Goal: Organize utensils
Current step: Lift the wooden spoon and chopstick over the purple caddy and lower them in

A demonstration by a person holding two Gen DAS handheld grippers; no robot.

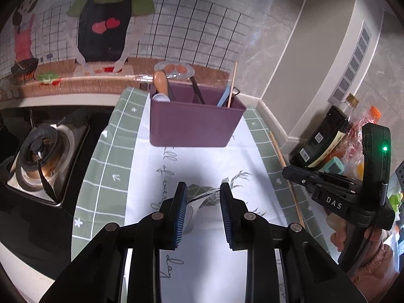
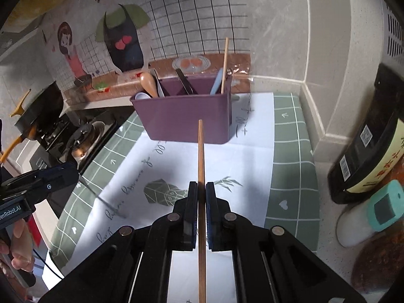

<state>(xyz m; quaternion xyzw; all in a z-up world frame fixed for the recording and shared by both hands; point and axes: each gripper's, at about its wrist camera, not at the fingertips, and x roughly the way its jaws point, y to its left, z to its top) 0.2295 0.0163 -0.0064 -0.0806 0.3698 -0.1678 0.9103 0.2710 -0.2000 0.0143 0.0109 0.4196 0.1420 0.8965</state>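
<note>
Between the fingers of the right gripper [image 2: 201, 192] a single wooden chopstick [image 2: 201, 166] is pinched tight, its long axis running straight ahead along the fingers so that its far tip points at the near wall of the purple utensil box [image 2: 184, 118]. The box stands at the far end of the printed mat [image 2: 293, 151], dead ahead of these jaws, and it already holds another chopstick [image 2: 224, 65] upright in its right compartment beside a pale blue handle. The coming move seems to turn on that alignment: the stick likely has to be raised and tipped upright over the right compartment. The left gripper [image 1: 203, 204] hangs over the near middle of the mat with its jaws spread apart around what looks like a metal utensil [image 1: 199, 199], not clamped on it.
</note>
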